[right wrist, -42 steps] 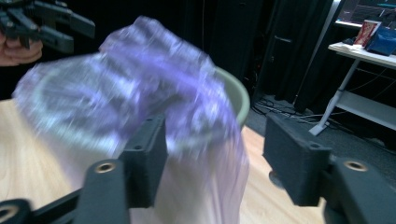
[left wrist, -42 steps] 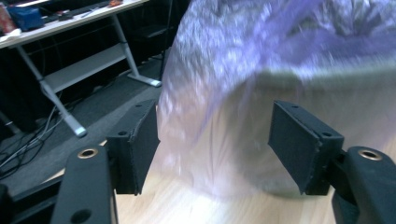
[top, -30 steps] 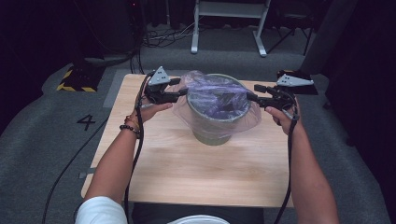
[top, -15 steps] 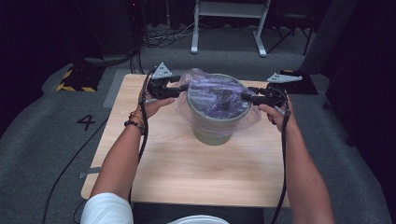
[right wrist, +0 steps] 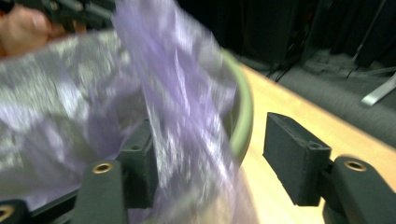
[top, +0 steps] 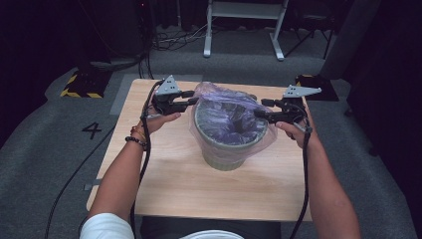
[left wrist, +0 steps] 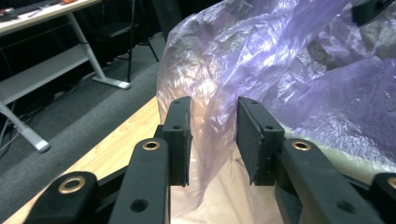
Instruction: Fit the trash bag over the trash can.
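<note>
While both grippers stood spread, left gripper (top: 192,97) and right gripper (top: 260,109) straddled the translucent purple plastic bag (top: 226,117) lining the round green bin (top: 224,158).

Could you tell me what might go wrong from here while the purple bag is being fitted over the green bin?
1. The thin translucent purple plastic bag lies between the open jaws of the left hand-held gripper; clamping and pulling hard could tear it.
2. The right hand-held gripper straddles film and the round green bin's rim; pulling outward might tip the bin or free the bag.

Left tongs (top: 191,97), right tongs (top: 260,109) at bag-lined bin (top: 230,130) rim, table (top: 164,174).
</note>
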